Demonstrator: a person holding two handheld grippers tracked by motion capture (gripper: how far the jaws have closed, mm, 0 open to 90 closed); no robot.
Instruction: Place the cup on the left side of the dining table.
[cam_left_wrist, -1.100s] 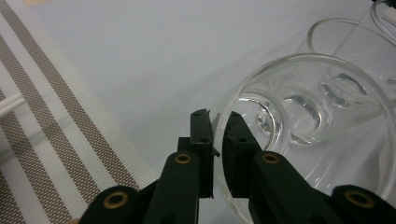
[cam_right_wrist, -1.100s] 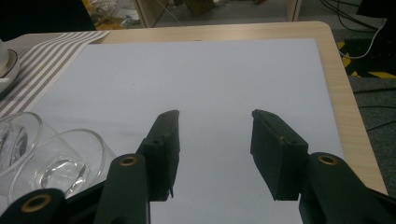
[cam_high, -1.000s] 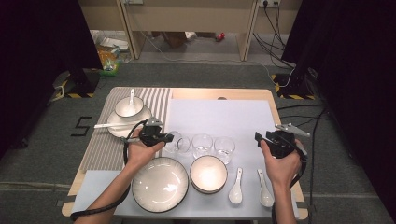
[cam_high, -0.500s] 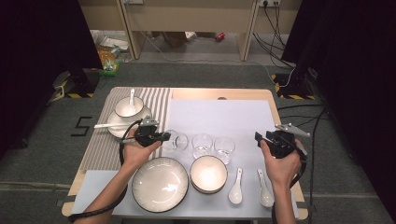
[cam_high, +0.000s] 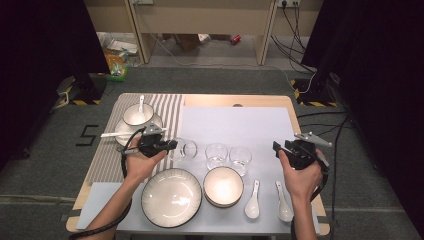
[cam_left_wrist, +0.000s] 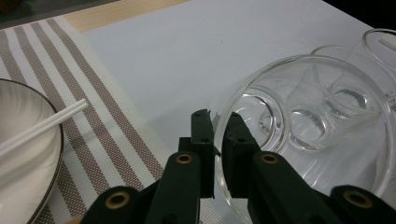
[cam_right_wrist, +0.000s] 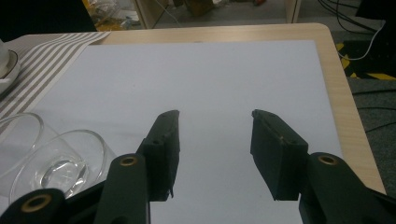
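My left gripper (cam_high: 173, 145) (cam_left_wrist: 217, 119) is shut on the rim of a clear glass cup (cam_high: 183, 149) (cam_left_wrist: 317, 140), one jaw inside the rim and one outside. The cup is tipped, its mouth facing the left gripper view's camera, at the seam between the striped placemat (cam_high: 107, 160) and the white mat (cam_high: 240, 125). Two more glass cups (cam_high: 216, 155) (cam_high: 240, 159) stand to its right. My right gripper (cam_high: 276, 146) (cam_right_wrist: 215, 116) is open over the white mat's right part, with nothing between its jaws.
A large white plate (cam_high: 171, 196), a bowl (cam_high: 223, 186) and two white spoons (cam_high: 252, 200) (cam_high: 284, 202) lie along the near edge. A small bowl with a spoon (cam_high: 138, 116) sits on a saucer at the back left, with white chopsticks (cam_high: 117, 134) (cam_left_wrist: 42, 128) across it.
My left gripper has shifted slightly to the left with the glass cup in its jaws. The right gripper has not moved.
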